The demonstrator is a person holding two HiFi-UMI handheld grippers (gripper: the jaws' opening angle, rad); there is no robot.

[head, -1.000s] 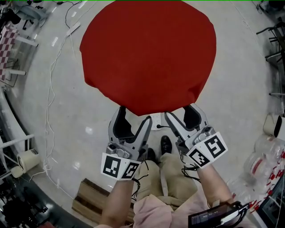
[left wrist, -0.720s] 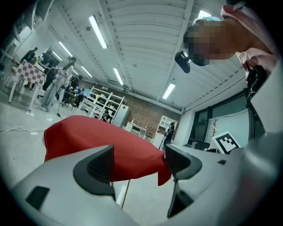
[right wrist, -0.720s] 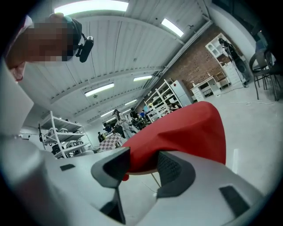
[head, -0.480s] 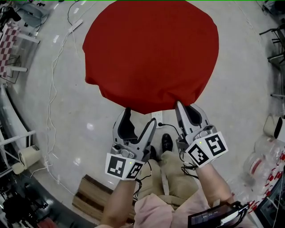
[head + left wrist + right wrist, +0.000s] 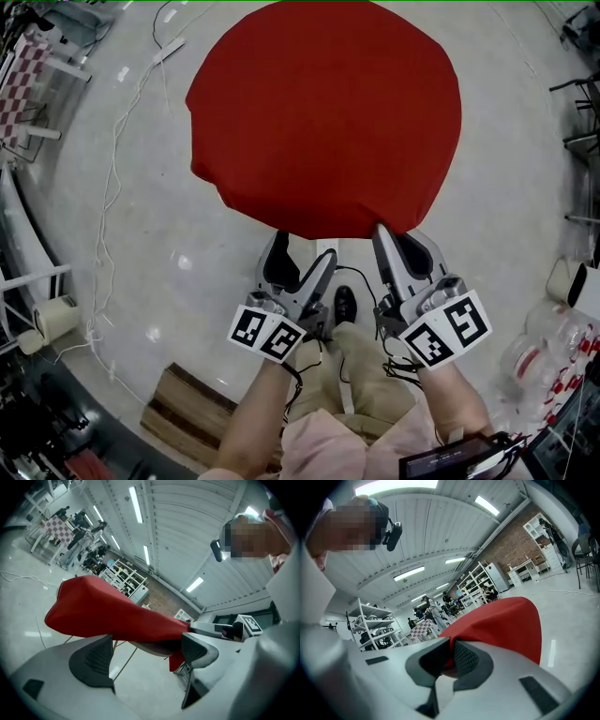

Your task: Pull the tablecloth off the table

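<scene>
Head view, left to right. Upper left: a checkered cloth (image 5: 19, 80) on a rack. A white cable (image 5: 105, 187) trails down the floor. Left edge: a pale roll (image 5: 58, 319). Lower left: a wooden board (image 5: 183, 422).

Centre top: the red tablecloth (image 5: 328, 112) is draped over the round bench, its near hem hanging toward me. In the left gripper view the bench (image 5: 152, 645) shows only as a brown underside below the cloth.

Left claw (image 5: 305, 248): released and opening, the hem at its tips but not pinched. A black shoe (image 5: 345, 302) sits between the two claws. Right claw (image 5: 386, 234): clenched on the tablecloth hem, red fabric pressed between its pads.

Nothing lies on the cloth.

The floor (image 5: 506, 206) is pale and glossy. The right gripper view shows white shelving (image 5: 370, 620) and a brick wall (image 5: 511, 541).

Lower right: clear plastic bottles (image 5: 548, 342); I cannot tell their contents.
</scene>
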